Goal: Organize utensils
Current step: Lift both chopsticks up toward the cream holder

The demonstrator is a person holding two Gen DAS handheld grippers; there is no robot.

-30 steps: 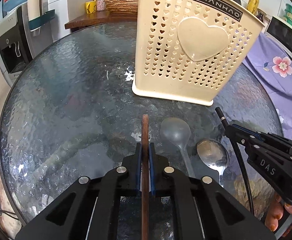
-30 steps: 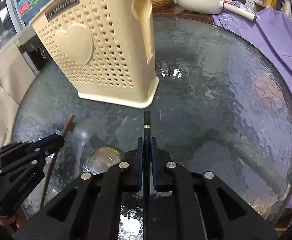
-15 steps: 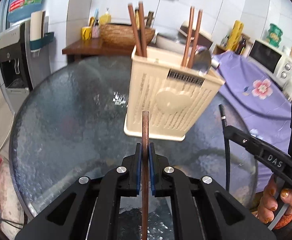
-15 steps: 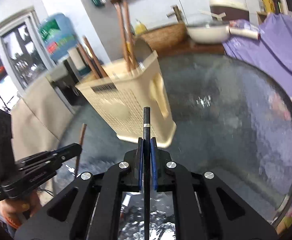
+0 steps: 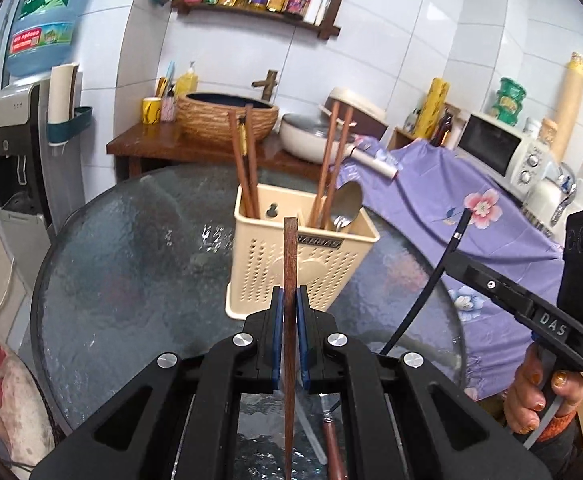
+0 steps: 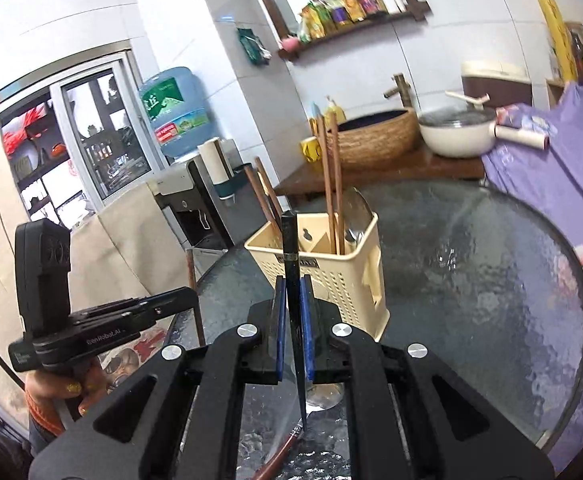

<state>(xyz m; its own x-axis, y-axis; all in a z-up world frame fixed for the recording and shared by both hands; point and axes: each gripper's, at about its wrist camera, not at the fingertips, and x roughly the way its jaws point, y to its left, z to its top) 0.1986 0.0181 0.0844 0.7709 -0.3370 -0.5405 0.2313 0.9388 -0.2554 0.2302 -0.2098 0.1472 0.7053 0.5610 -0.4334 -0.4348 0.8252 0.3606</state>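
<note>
My left gripper is shut on a brown wooden chopstick, held upright above the round glass table. My right gripper is shut on a black chopstick; it also shows in the left wrist view. Both are lifted in front of a cream perforated utensil holder, which holds several brown chopsticks and a metal spoon. A wooden-handled spoon and a clear spoon lie on the table below my grippers.
A purple floral cloth covers the surface to the right. Behind the table stands a wooden counter with a woven basin and a white pan. A water dispenser stands at the left, a microwave at the right.
Both grippers have risen from the table with their chopsticks and tilted up, so the holder now sits lower and farther off with its open top in view.
</note>
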